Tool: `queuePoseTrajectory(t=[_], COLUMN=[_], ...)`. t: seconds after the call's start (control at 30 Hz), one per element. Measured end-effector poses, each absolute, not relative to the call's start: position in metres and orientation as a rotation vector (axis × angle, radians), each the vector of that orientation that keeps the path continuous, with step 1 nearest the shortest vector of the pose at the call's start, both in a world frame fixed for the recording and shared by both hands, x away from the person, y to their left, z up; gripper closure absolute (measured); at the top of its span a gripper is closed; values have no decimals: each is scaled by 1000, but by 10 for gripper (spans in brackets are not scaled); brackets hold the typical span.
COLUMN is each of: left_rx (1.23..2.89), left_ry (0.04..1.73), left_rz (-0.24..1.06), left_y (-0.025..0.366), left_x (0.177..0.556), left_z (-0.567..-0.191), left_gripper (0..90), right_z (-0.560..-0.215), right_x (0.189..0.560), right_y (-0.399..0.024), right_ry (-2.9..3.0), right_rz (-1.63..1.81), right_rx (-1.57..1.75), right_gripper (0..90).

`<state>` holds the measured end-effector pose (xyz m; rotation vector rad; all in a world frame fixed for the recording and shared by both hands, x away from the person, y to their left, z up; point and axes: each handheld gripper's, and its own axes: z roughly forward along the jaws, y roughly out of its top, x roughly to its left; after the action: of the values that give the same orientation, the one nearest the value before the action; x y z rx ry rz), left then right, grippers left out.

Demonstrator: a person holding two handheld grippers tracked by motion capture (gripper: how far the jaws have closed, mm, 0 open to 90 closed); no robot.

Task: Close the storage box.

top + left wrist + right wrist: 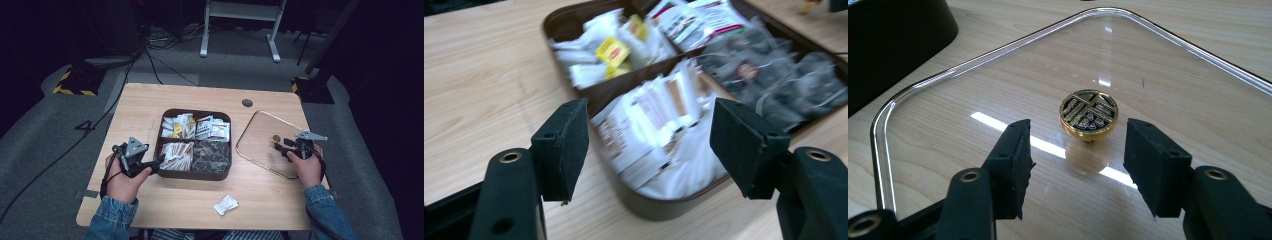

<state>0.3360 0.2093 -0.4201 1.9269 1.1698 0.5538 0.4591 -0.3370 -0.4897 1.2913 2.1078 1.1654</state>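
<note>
Glass forms the clear lid [938,125] lying flat on the table [150,100], right of the brown tray [195,175]; its gold knob [1088,114] is framed, untouched, by the parted jaws of the right gripper [1075,165]. Nothing is held by the left gripper [649,145], whose jaws are spread before the tray's near-left compartment of white packets [649,130].

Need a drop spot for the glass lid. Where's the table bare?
Bare: far strip behind the tray and glass lid; left edge beside the left gripper; near edge either side of the white packet. Crowded: tray-to-lid gap.
</note>
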Motion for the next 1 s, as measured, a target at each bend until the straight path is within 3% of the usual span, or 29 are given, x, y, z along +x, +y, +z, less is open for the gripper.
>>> queuePoseTrajectory(t=[0.23, 0.53, 0.7, 1.0], left_rx=[1857, 1870, 1857, 1868], left_ry=[1228, 1306, 1327, 1344], left_rz=[535, 562, 557, 546], left_y=[225, 242, 248, 251], left_x=[326, 316, 312, 313], left_z=[-426, -439, -442, -447], left_gripper=[326, 326, 325, 323], right_z=[-493, -496, -498, -499], right_x=[471, 485, 490, 489], right_y=[-329, -321, -318, -318], right_ry=[2119, 2124, 2129, 2111], right_rz=[1135, 1080, 1040, 1045], right_rx=[1316, 1348, 1343, 1344], right_gripper=[481, 515, 584, 593])
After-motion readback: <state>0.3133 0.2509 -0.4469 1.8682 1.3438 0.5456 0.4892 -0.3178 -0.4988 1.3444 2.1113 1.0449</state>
